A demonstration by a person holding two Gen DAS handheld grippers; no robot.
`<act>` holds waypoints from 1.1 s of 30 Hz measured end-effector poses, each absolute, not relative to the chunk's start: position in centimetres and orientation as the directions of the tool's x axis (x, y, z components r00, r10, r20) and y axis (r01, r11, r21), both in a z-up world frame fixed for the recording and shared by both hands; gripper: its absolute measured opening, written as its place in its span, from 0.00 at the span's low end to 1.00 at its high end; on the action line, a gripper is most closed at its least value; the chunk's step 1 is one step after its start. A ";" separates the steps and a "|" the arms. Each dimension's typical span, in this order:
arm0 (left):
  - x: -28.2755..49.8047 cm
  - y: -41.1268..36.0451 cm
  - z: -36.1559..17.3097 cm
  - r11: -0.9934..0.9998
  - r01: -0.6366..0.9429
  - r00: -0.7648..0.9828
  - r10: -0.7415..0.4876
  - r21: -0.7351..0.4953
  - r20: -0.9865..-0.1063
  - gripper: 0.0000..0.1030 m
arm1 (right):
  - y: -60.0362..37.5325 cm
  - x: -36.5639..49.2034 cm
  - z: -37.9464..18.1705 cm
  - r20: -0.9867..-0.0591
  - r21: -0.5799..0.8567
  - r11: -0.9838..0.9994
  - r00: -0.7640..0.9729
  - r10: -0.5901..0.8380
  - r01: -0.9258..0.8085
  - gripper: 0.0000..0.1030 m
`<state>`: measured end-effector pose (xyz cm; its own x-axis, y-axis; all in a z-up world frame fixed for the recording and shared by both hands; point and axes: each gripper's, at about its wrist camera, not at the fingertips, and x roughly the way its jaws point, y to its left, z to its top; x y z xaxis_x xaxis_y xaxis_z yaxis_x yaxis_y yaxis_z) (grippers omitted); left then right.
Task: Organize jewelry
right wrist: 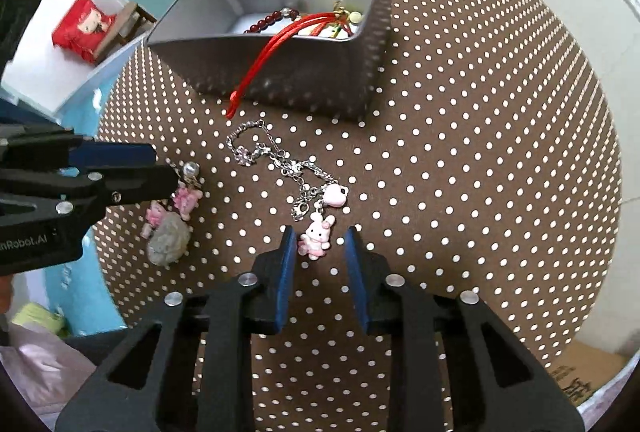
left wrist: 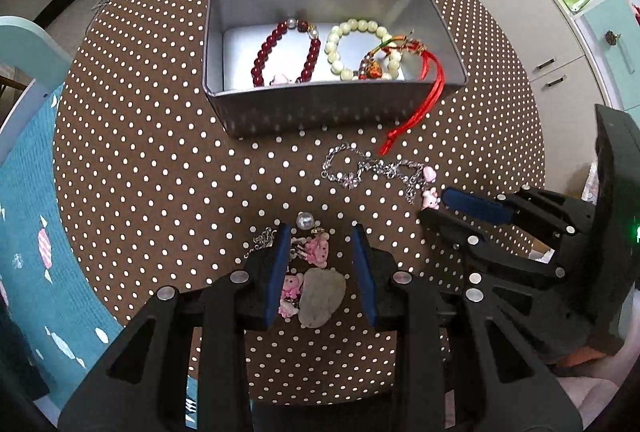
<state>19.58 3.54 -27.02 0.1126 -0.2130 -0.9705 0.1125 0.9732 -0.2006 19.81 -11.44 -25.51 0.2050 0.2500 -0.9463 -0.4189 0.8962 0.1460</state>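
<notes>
Both grippers hover wide open, gripping nothing. The left gripper point(left wrist: 320, 236) straddles a pink charm bracelet point(left wrist: 316, 250) on the dotted table point(left wrist: 160, 151); the right gripper point(right wrist: 318, 242) frames the silver chain's point(right wrist: 276, 155) bunny charm point(right wrist: 316, 242). Other bracelets lie in the tin point(left wrist: 304, 111).

The near wall of the grey metal tin point(left wrist: 320, 103) hides the bottom of the dark red bead bracelet point(left wrist: 262, 53) and the pale green bead bracelet point(left wrist: 340, 39). In the right wrist view the tin's wall covers most of what lies inside. The left blue finger point(left wrist: 278, 268) covers part of the thin silver chain with pink charms point(left wrist: 316, 250). The round brown dotted table point(left wrist: 160, 151) is cut off behind both grippers.
</notes>
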 end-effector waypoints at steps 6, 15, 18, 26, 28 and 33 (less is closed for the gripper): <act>19.5 2.9 -28.1 0.972 0.119 0.091 -0.212 -0.201 -0.973 0.31 | -11.0 19.1 -25.9 -0.944 0.105 0.901 0.241 0.223 -0.421 0.11; 21.8 0.3 -29.5 0.968 0.168 0.082 -0.203 -0.188 -0.976 0.31 | -14.2 19.6 -25.3 -0.924 0.234 0.923 0.226 0.309 -0.305 0.10; 22.4 -0.5 -29.9 0.966 0.185 0.087 -0.197 -0.179 -0.976 0.31 | -15.3 19.7 -24.5 -0.907 0.279 0.926 0.246 0.341 -0.254 0.10; 25.2 -3.5 -30.8 0.965 0.208 0.086 -0.179 -0.158 -0.980 0.30 | -17.8 20.2 -23.5 -0.898 0.310 0.931 0.263 0.353 -0.194 0.10; 25.4 -3.8 -30.9 0.965 0.210 0.094 -0.180 -0.157 -0.979 0.27 | -18.8 20.2 -23.5 -0.897 0.317 0.932 0.263 0.356 -0.178 0.10; 26.2 -4.4 -31.7 0.965 0.229 0.093 -0.154 -0.130 -0.984 0.13 | -19.9 20.6 -23.6 -0.898 0.325 0.932 0.257 0.357 -0.157 0.10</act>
<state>26.17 -4.40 -31.67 0.0932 -0.1543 -0.9836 0.2288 0.9648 -0.1296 20.56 -19.91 -23.61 0.2570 0.3567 -0.8982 -0.1573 0.9324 0.3253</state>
